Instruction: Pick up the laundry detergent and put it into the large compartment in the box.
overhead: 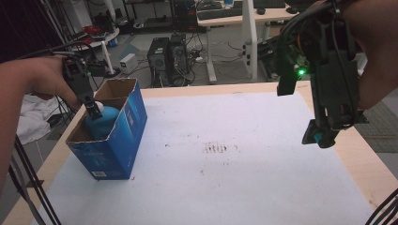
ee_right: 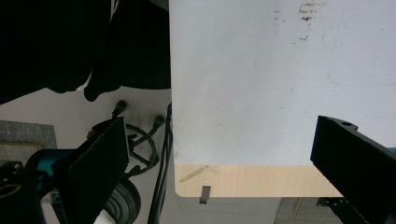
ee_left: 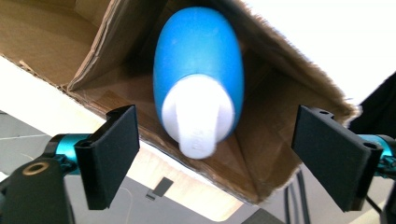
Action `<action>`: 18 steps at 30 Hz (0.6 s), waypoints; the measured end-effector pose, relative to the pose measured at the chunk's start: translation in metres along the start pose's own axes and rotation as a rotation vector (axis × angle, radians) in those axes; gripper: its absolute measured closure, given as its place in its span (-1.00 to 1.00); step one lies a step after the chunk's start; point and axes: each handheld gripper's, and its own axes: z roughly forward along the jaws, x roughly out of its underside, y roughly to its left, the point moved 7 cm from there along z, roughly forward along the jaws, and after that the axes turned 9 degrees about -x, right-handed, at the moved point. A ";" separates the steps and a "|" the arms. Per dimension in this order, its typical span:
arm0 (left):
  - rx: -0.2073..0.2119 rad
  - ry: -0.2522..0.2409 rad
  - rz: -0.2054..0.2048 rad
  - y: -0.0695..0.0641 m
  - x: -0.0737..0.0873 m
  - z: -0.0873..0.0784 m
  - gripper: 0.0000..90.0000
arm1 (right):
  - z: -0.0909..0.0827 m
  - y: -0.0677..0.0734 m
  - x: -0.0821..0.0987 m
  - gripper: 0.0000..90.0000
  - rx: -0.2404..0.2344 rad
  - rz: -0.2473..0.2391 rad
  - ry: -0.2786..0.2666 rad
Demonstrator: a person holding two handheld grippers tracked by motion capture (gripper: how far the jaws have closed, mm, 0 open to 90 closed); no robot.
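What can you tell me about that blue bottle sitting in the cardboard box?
The blue bottle has a smooth, rounded body that looks like plastic, topped by a white cap. It stands inside the open blue box, whose inner walls are plain brown cardboard, at the table's left side. The left gripper hangs just above the cap, its jaws apart on either side and not pressing it. How the bottle's base rests is hidden.

The bottle looks smooth matt blue plastic with a white plastic cap; the box is rough brown cardboard, glossy blue outside; the table seems wood under matt white sheet
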 end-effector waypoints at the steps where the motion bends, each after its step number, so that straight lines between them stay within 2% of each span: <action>1: 0.001 -0.003 0.001 -0.001 -0.001 -0.002 -0.72 | 0.000 0.001 0.001 -0.92 -0.003 0.013 0.005; 10: -0.015 -0.041 0.024 -0.009 -0.010 -0.018 -0.86 | 0.000 0.001 0.001 -0.92 -0.006 0.012 0.005; 12: -0.019 -0.047 0.029 -0.011 -0.012 -0.020 -0.89 | 0.001 -0.001 0.000 -0.92 -0.005 -0.001 0.000; 13: -0.020 -0.048 0.033 -0.012 -0.012 -0.022 -0.91 | 0.001 0.000 0.000 -0.92 -0.007 0.011 0.004; 18: -0.014 -0.051 0.057 -0.018 -0.017 -0.026 -0.92 | 0.001 -0.002 -0.001 -0.92 -0.008 -0.002 0.001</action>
